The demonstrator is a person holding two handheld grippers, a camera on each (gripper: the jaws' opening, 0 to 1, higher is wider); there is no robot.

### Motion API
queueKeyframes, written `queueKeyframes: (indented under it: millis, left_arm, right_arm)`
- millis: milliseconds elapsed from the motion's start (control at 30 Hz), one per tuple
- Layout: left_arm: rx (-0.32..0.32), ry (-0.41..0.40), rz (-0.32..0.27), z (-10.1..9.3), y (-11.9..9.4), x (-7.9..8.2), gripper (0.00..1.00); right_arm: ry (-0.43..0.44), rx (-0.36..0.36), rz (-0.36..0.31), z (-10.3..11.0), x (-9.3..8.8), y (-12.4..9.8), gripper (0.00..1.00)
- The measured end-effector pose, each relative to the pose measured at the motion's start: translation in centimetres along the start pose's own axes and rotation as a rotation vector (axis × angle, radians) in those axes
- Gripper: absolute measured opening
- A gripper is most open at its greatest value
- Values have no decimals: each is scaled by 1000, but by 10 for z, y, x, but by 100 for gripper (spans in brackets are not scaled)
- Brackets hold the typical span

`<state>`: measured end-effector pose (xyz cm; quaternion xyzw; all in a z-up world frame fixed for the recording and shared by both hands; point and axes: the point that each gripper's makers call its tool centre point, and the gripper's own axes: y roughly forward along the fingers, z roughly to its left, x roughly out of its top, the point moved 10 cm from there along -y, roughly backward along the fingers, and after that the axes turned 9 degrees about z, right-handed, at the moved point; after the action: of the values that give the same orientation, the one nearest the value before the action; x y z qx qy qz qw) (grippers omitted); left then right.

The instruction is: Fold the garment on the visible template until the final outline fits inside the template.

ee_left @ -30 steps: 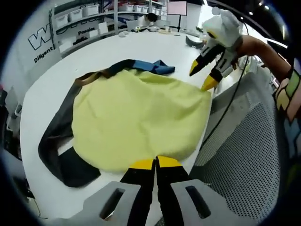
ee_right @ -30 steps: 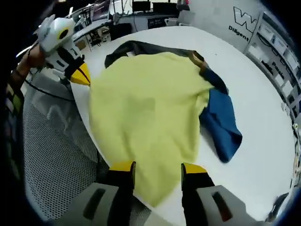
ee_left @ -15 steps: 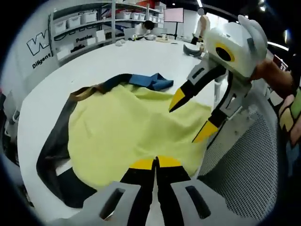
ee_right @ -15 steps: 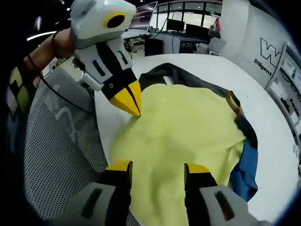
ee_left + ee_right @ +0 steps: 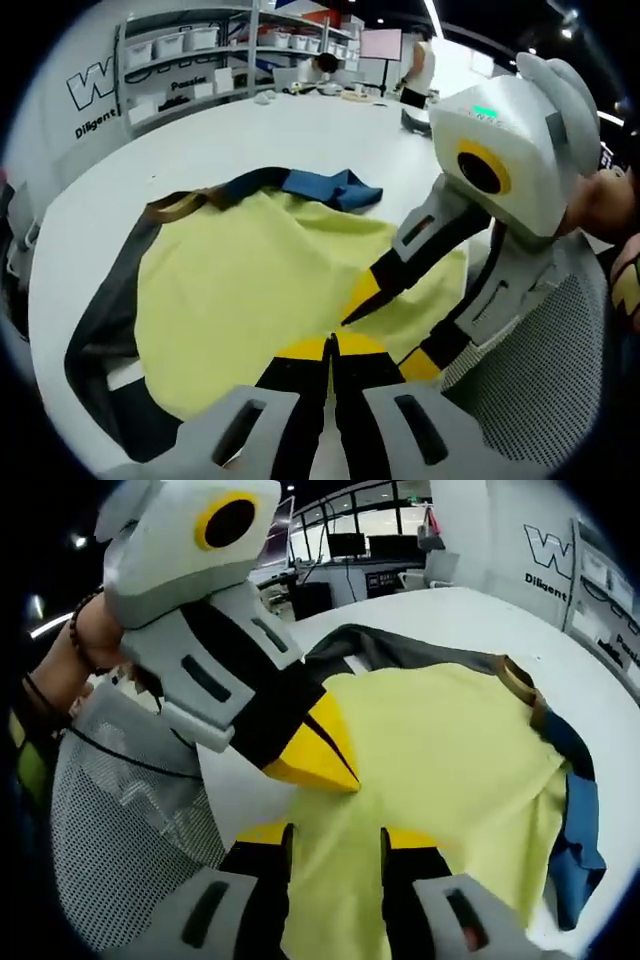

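Yellow shirt (image 5: pixel 250 290) lies on our white table (image 5: pixel 200 130); our left gripper (image 5: pixel 333 347) pinches its near edge, our right gripper (image 5: pixel 333 837) gapes.

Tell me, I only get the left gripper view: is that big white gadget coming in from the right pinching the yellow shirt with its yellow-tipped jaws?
Observer: No. In the right gripper view the right gripper has its jaws apart over the yellow garment, with nothing pinched.
Operator: And who carries the gadget my camera rides on?
Observer: A hand with a beaded bracelet at the wrist holds the left gripper. Its jaws are together at the garment's near edge.
Operator: What is over on that side of the room?
Observer: Dark monitors on desks at the far side.
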<state>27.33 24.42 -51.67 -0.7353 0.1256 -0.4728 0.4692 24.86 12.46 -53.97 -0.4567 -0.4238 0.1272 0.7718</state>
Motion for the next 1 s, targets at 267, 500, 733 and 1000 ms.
queueKeyframes:
  millis: [267, 500, 733, 1000]
  left_arm:
    - [-2, -15, -5, 5, 6, -3, 0]
    - [54, 0, -45, 11, -10, -9, 0]
    - [117, -46, -36, 16, -32, -31, 3]
    - [144, -120, 112, 16, -28, -62, 14]
  right_arm:
    - [66, 12, 4, -9, -4, 5, 0]
    - [134, 15, -19, -16, -7, 4, 0]
    - [184, 27, -35, -18, -10, 6, 0]
    - [228, 23, -43, -23, -12, 7, 0]
